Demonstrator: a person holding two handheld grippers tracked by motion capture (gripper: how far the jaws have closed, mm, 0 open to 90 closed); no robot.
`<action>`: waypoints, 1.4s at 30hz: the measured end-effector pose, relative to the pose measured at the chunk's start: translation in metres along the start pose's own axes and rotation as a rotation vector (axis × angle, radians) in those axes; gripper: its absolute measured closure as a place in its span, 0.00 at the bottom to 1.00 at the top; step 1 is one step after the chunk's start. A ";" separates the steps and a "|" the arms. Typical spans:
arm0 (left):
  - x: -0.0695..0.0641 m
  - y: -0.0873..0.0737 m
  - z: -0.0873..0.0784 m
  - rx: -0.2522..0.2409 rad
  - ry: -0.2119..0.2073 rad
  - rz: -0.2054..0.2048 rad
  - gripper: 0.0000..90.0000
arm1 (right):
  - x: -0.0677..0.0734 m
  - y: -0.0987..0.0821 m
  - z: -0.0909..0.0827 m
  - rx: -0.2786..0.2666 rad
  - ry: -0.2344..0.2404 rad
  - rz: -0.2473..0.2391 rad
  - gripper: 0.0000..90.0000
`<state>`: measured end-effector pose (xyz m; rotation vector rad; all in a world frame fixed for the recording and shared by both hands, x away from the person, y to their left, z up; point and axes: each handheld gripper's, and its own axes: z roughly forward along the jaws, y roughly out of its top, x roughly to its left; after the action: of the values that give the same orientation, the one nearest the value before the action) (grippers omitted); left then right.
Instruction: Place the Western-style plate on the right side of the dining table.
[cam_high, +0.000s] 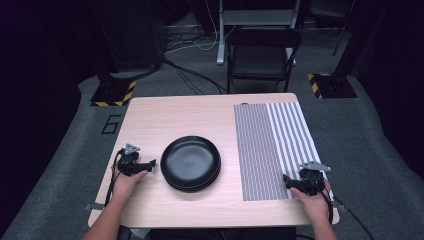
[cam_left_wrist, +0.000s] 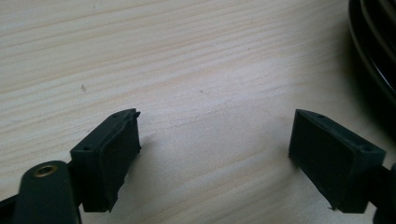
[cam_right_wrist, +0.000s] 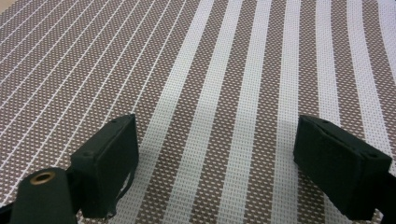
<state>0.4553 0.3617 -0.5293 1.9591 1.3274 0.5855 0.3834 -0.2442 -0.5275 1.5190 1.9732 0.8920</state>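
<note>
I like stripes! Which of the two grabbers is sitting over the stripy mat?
The right gripper, at the striped placemat's near edge, its open jaws over the stripes. The left gripper sits over bare wooden table, beside the black plates.

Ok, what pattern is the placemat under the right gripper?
The placemat is woven in brown and white stripes, thin on one half and broad on the other; clearest in the right gripper view.

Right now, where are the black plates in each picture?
High view: the black plates sit stacked mid-table, just right of the left tongs.
Left gripper view: their dark rim curves along the right edge.
Right gripper view: not here; striped placemat lies under the right tongs.
Shared landmark: the wooden table.
</note>
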 end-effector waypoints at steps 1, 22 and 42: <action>0.000 0.000 -0.001 -0.005 0.003 -0.001 0.23 | 0.000 0.000 0.000 -0.001 0.000 0.002 0.18; 0.001 -0.001 -0.013 -0.015 -0.012 -0.064 0.52 | 0.002 0.004 -0.013 -0.021 -0.001 0.037 0.49; -0.018 0.010 -0.043 -0.064 -0.076 -0.043 0.63 | 0.023 0.023 -0.031 -0.028 0.020 0.003 0.54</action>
<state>0.4252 0.3544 -0.4930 1.8782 1.2860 0.5213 0.3699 -0.2239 -0.4898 1.5034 1.9645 0.9364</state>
